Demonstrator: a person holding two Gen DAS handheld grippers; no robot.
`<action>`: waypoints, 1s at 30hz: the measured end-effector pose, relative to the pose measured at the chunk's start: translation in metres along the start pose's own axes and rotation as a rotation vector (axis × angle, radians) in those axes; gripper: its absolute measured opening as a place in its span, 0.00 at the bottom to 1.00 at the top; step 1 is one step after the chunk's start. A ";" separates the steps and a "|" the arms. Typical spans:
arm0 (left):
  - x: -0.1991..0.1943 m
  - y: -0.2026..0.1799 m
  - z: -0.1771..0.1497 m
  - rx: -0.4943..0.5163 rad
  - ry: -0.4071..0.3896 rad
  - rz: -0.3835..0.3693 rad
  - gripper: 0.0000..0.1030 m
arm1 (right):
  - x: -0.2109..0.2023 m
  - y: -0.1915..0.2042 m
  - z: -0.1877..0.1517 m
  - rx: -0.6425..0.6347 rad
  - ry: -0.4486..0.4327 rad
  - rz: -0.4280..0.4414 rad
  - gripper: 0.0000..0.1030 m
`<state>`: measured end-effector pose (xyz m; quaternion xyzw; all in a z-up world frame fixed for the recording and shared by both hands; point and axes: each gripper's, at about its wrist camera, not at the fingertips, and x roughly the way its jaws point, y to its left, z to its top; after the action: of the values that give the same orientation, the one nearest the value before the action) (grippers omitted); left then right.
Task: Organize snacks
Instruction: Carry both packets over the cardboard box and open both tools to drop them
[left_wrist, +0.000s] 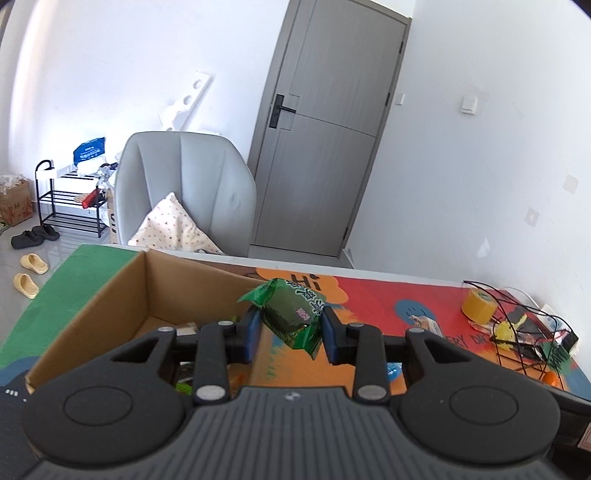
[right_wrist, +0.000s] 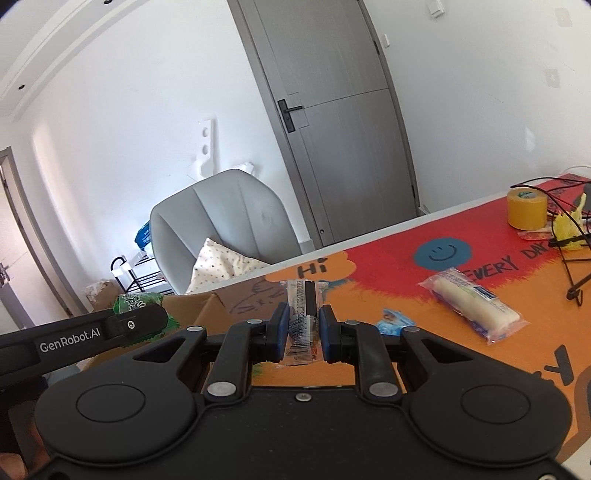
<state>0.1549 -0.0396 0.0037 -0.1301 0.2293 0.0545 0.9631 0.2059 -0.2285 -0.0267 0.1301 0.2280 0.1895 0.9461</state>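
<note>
My left gripper (left_wrist: 291, 334) is shut on a green snack packet (left_wrist: 293, 317) and holds it at the right edge of an open cardboard box (left_wrist: 110, 295). The box holds a few snacks, mostly hidden behind the gripper. My right gripper (right_wrist: 303, 326) is shut on a clear-wrapped snack bar (right_wrist: 301, 317) above the colourful table mat (right_wrist: 388, 280). The left gripper and its green packet (right_wrist: 138, 302) show at the left of the right wrist view, over the box (right_wrist: 199, 310). A white wrapped snack (right_wrist: 472, 304) and a small blue packet (right_wrist: 395, 321) lie on the mat.
A yellow tape roll (right_wrist: 526, 208) and a black wire rack (left_wrist: 532, 332) with a yellow item stand at the table's right end. Another small packet (left_wrist: 428, 325) lies near the rack. A grey armchair (left_wrist: 184, 184) with a pillow and a grey door (left_wrist: 321, 129) are beyond the table.
</note>
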 end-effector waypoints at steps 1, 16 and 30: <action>-0.001 0.003 0.001 -0.004 -0.001 0.004 0.32 | 0.000 0.003 0.000 -0.004 -0.001 0.006 0.19; 0.000 0.055 0.017 -0.036 0.010 0.066 0.32 | 0.019 0.055 0.005 -0.060 -0.003 0.110 0.19; 0.022 0.100 0.028 -0.108 0.054 0.085 0.35 | 0.047 0.096 0.009 -0.116 0.025 0.140 0.19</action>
<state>0.1697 0.0654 -0.0046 -0.1736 0.2572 0.1041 0.9449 0.2197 -0.1243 -0.0047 0.0884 0.2188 0.2695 0.9336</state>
